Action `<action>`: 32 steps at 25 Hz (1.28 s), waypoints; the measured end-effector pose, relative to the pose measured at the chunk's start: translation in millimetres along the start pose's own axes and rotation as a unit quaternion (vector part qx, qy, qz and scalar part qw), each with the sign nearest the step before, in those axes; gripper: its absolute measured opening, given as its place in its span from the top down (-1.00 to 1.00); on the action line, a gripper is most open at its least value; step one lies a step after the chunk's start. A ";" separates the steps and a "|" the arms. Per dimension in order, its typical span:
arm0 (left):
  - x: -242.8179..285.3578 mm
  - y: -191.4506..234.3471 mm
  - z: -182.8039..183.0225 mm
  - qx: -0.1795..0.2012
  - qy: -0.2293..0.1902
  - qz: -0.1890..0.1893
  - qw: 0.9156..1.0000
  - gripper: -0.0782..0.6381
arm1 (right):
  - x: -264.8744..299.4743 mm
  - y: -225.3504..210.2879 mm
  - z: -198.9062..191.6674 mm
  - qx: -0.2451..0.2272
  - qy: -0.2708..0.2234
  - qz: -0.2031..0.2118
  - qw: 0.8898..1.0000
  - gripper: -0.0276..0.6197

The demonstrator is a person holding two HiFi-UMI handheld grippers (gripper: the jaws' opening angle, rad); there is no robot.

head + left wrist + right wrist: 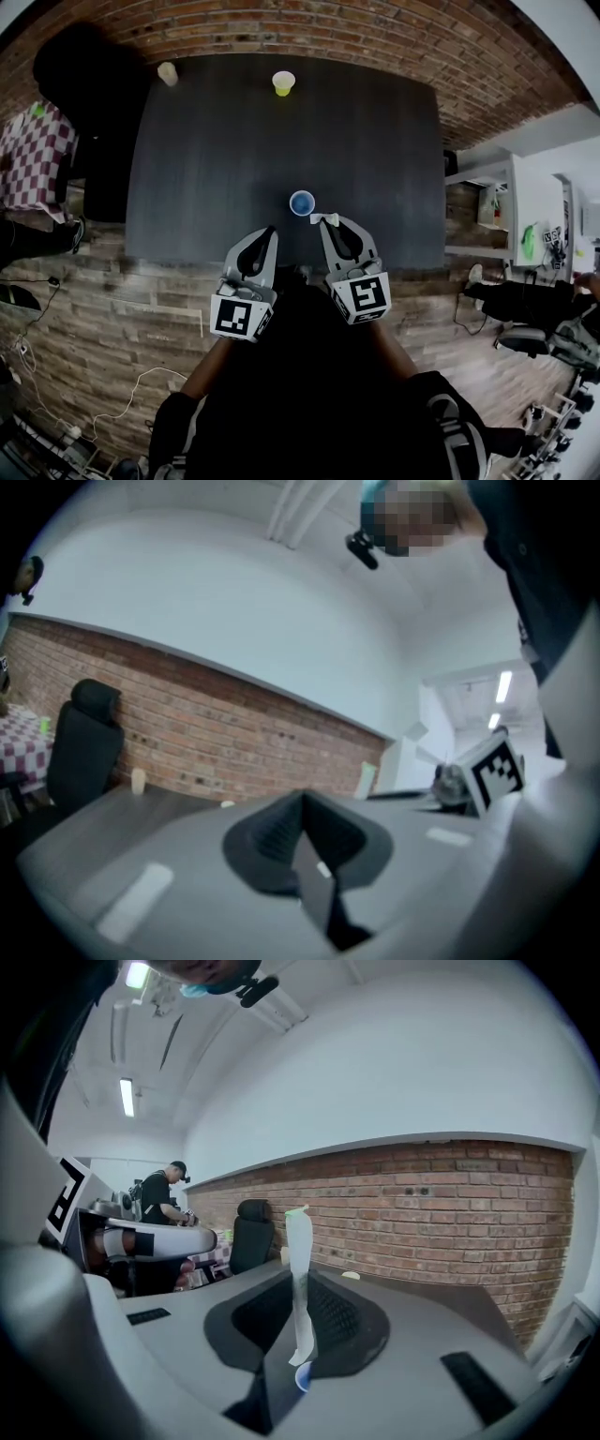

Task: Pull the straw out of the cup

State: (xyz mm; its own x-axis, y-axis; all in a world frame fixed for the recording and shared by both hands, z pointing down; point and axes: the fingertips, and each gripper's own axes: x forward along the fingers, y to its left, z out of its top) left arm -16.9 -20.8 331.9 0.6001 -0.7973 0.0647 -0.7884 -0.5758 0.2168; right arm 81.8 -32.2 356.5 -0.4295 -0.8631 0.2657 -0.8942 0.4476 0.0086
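Note:
A small blue cup stands on the dark table near its front edge. My right gripper is just right of and nearer than the cup, shut on a white straw. In the right gripper view the straw stands upright between the jaws of the right gripper, green at its top, with a sliver of the blue cup below. My left gripper hovers left of the cup, shut and empty; in its own view the left gripper has its jaws pressed together.
A yellow cup and a cream cup stand at the table's far edge. A black chair sits at the far left, by a checked cloth. Brick wall runs behind. A person works further off.

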 end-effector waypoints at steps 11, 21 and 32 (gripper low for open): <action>-1.3 -2.2 -8.8 0.018 0.018 -0.005 1.000 0.77 | -1.5 -4.7 -4.1 0.013 -0.005 0.003 1.000 0.78; -1.5 -1.3 -8.3 0.012 0.010 -0.003 1.000 0.77 | 1.6 -1.0 -7.0 0.014 -0.002 0.010 1.000 0.78; 1.8 -1.5 -9.6 0.008 0.016 -0.004 1.000 0.77 | 3.9 -2.1 -8.2 0.012 0.002 0.011 1.000 0.78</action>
